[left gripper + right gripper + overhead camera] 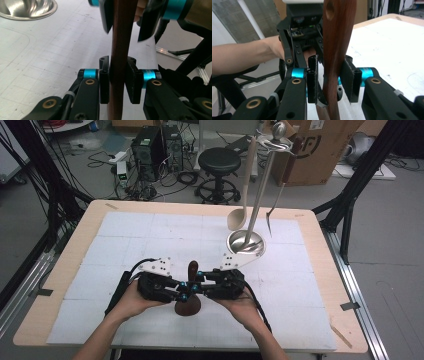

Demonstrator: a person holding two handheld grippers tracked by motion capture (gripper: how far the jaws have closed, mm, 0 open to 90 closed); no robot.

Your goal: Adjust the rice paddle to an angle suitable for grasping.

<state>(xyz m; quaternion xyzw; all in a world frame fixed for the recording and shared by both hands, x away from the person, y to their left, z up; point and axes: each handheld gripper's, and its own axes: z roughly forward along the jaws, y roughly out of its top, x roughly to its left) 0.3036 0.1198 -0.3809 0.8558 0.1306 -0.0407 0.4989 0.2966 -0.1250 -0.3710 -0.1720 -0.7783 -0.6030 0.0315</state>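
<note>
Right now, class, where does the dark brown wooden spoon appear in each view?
High view: the dark brown wooden spoon stands low centre.
Left gripper view: the spoon runs vertically, just right of centre.
Right gripper view: the spoon rises right of centre.
Shared landmark: the white gridded table mat.

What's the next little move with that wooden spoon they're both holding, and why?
Probably draw the right gripper back off the handle. The left gripper has its pads pressed on the wooden spoon, which stands upright, while the right gripper's pads stand slightly apart from the handle. That looks like a handover to the left, so the right one should clear away.
</note>
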